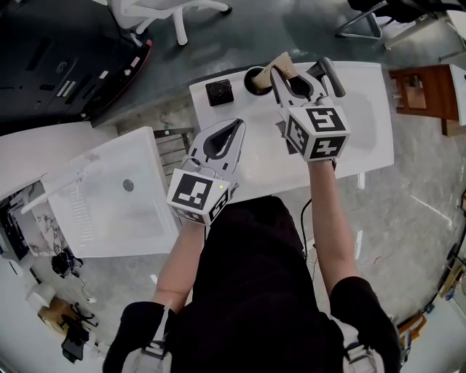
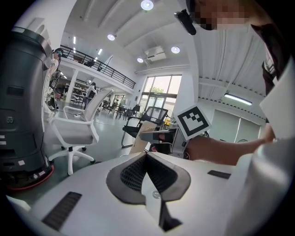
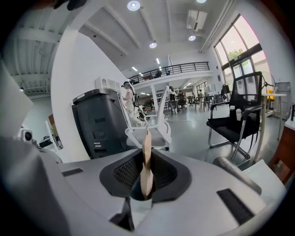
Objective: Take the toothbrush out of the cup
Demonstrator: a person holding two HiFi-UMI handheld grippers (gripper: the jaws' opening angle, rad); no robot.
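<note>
A black cup (image 1: 255,80) stands at the far edge of the white table (image 1: 364,124). My right gripper (image 1: 285,79) is just right of the cup, shut on the toothbrush (image 1: 281,64), a flat tan stick. In the right gripper view the toothbrush (image 3: 146,161) stands upright, pinched between the jaws. Whether its lower end is still inside the cup I cannot tell. My left gripper (image 1: 231,130) hovers over the table's near left part, shut with nothing in it. The left gripper view shows the toothbrush (image 2: 139,138) and the right gripper's marker cube (image 2: 193,120).
A small black square object (image 1: 219,92) sits left of the cup. A white basin unit (image 1: 109,197) stands to the table's left, a dark machine (image 1: 58,58) behind it. A white office chair (image 1: 167,14) and a wooden cabinet (image 1: 422,91) flank the table.
</note>
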